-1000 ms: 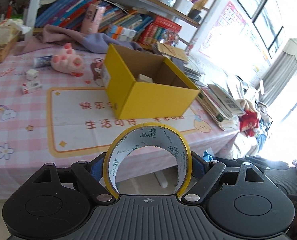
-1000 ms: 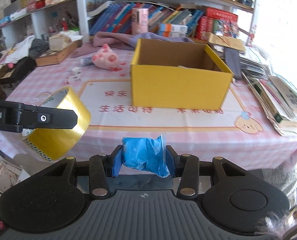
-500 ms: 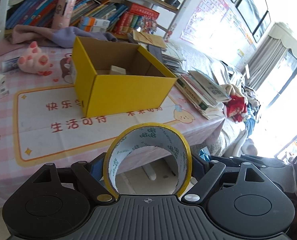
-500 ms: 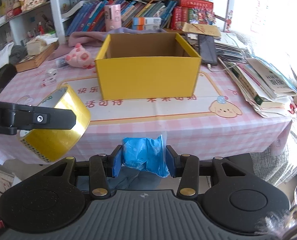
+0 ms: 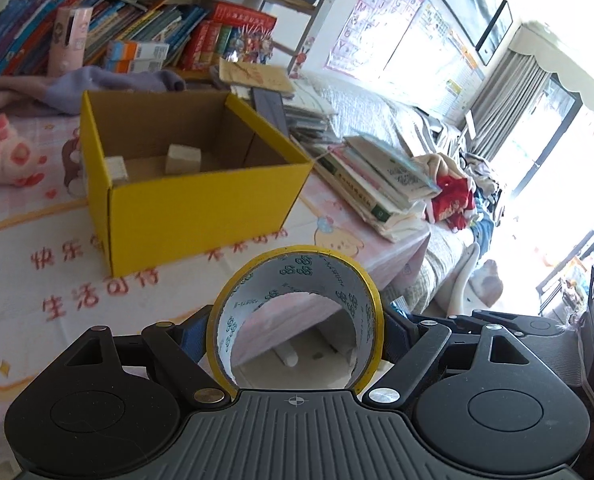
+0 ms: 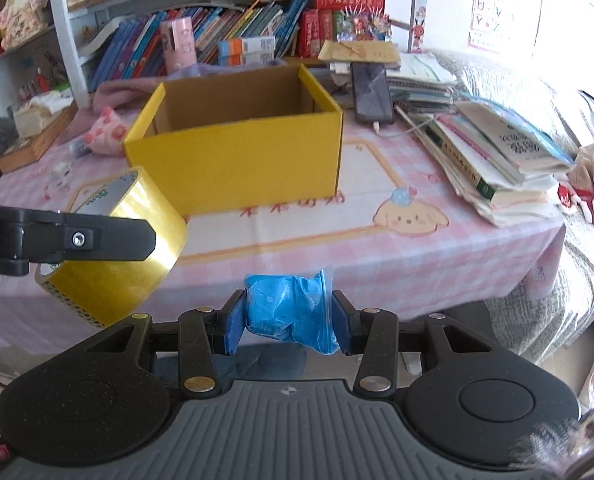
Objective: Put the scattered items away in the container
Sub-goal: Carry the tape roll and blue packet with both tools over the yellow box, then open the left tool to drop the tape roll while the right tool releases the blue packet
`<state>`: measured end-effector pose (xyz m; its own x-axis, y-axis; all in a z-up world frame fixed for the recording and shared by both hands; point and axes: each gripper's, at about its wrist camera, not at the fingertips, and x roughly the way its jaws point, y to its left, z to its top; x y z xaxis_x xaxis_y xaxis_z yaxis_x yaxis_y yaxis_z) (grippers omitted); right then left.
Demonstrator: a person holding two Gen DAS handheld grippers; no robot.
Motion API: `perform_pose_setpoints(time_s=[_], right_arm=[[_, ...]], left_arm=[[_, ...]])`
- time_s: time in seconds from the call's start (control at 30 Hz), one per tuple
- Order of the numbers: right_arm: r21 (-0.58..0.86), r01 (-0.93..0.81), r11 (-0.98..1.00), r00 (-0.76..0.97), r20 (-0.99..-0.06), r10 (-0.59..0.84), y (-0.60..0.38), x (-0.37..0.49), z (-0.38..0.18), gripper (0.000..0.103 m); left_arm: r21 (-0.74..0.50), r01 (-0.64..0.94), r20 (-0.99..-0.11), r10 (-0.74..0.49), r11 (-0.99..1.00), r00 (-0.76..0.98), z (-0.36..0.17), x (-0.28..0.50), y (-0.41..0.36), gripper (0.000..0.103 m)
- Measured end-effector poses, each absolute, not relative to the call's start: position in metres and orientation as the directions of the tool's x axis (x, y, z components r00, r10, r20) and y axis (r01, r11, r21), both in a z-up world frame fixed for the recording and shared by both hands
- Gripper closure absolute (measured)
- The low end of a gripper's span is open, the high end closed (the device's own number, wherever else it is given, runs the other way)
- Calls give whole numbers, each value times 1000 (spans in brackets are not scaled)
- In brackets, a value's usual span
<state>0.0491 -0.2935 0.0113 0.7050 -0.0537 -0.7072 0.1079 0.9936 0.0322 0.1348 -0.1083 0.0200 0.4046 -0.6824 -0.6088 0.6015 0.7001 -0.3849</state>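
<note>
My left gripper point(image 5: 297, 320) is shut on a yellow tape roll point(image 5: 297, 264), held over the table's front edge, in front of the open yellow box point(image 5: 201, 204). Two small pale blocks point(image 5: 183, 158) lie inside the box. In the right wrist view the tape roll point(image 6: 113, 256) and the left gripper's finger point(image 6: 77, 238) show at the left. My right gripper point(image 6: 289, 320) is shut on a blue plastic bag point(image 6: 289, 308), short of the table edge, with the yellow box point(image 6: 237, 156) ahead.
A pink plush toy point(image 6: 103, 134) and small white blocks point(image 6: 61, 168) lie left of the box on the pink checked tablecloth point(image 6: 377, 248). Stacked books point(image 6: 497, 152) and a phone point(image 6: 371, 92) sit to the right. Bookshelves stand behind.
Both grippers have moved closer to the table and rightward with their loads. The box now looks nearer and its inside shows in the left view.
</note>
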Motion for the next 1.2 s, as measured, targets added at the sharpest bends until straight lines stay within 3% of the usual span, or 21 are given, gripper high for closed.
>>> perform_pose_setpoints(time_s=[0.3,0.6,0.83,1.2], right_arm=[[8,-1,1000,776,-630,6,-320,109,34,61],[-22,-167,986,823,-554,127,-345,202,56,61],[-122,-372,920,753,-620,222,-339,286,33,61],[-234,-601,765,597,-768,234,-325,366,-21,61]], left_arm=[[-302,588,-554,-640,750,532,50,182,-129,18],[-222,480,-570,-513,849,642,58,250,-151,18],[-126,415,-664,-388,901,640,31,305,-169,18],[-13,396,-778,-259,918,573,-14,345,-190,18]])
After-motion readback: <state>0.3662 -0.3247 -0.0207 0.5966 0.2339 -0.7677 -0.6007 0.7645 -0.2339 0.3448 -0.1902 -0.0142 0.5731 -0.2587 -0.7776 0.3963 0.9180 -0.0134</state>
